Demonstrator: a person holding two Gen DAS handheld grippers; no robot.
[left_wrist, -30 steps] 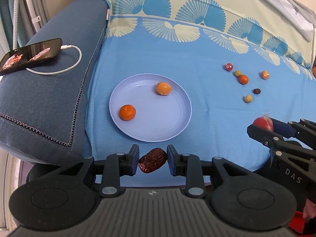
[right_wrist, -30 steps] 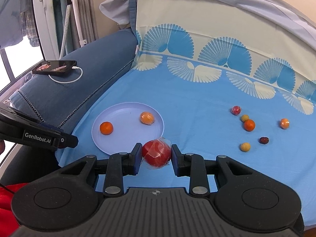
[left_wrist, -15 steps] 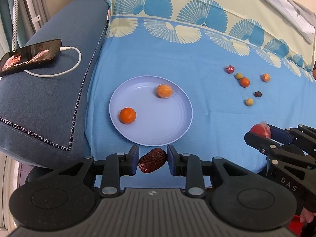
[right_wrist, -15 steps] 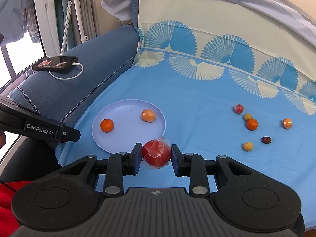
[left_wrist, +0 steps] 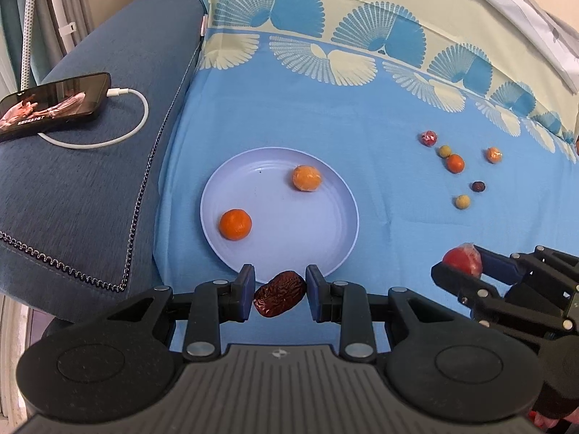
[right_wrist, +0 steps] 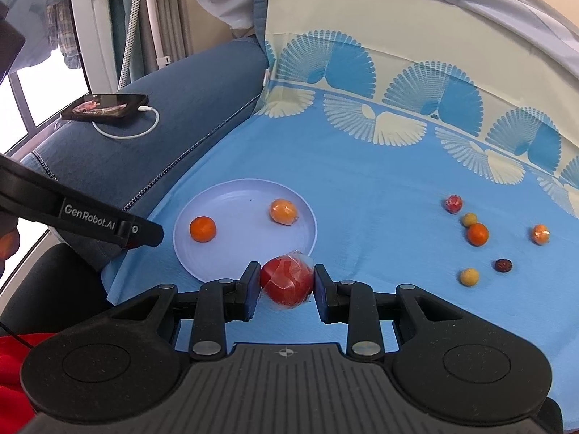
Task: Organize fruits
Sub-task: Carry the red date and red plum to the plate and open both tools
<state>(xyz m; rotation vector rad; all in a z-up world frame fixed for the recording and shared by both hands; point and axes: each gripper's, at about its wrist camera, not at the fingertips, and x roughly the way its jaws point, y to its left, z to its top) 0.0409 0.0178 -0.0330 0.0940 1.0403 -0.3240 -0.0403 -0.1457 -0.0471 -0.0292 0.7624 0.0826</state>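
Left gripper (left_wrist: 279, 292) jaws still clamping dried date (left_wrist: 279, 293), plate (left_wrist: 325, 253) rim now nearer ahead, right gripper (right_wrist: 287, 286) jaws still pinching wrapped red fruit (right_wrist: 287, 281)

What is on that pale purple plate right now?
Two orange fruits sit on the plate: a bare one near the left rim and a plastic-wrapped one farther back. The plate's near edge is hidden behind the left tool and its date.
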